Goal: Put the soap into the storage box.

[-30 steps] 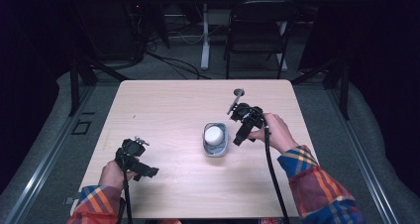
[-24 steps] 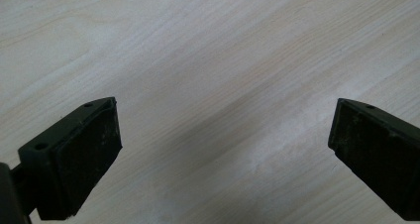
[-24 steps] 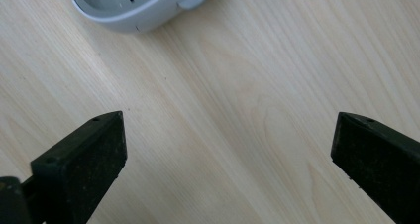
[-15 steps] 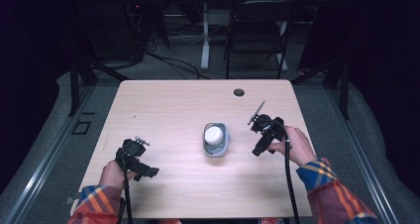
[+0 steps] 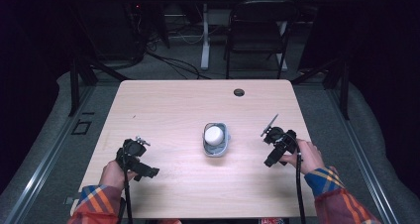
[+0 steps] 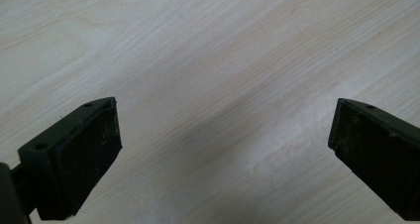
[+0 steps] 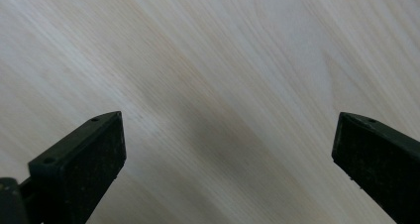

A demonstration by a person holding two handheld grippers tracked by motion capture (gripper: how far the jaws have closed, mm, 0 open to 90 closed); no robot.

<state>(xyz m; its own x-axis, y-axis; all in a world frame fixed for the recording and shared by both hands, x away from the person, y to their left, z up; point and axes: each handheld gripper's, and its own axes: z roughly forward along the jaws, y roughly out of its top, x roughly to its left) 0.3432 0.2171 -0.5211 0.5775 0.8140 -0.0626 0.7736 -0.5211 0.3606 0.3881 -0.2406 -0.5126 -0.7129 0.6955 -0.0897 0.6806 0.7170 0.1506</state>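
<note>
A small grey container (image 5: 218, 149) sits at the middle of the light wooden table (image 5: 173, 110), and a white round object (image 5: 214, 134) rests in it. My left gripper (image 5: 132, 154) is held low near the front left of the table, well left of the container. In its own view the left gripper (image 6: 225, 130) is open over bare wood. My right gripper (image 5: 277, 144) is to the right of the container, a hand's width away. Its own view shows the right gripper (image 7: 228, 135) open, jaws wide apart, with only wood grain between them.
A dark round cable hole (image 5: 239, 92) lies near the table's far edge. A black chair (image 5: 255, 33) and a desk leg (image 5: 204, 35) stand beyond the table on the dark floor. Bare tabletop surrounds the container on all sides.
My right gripper has drawn away from the container, moving right and toward the near edge. The left gripper and the container have stayed put.
</note>
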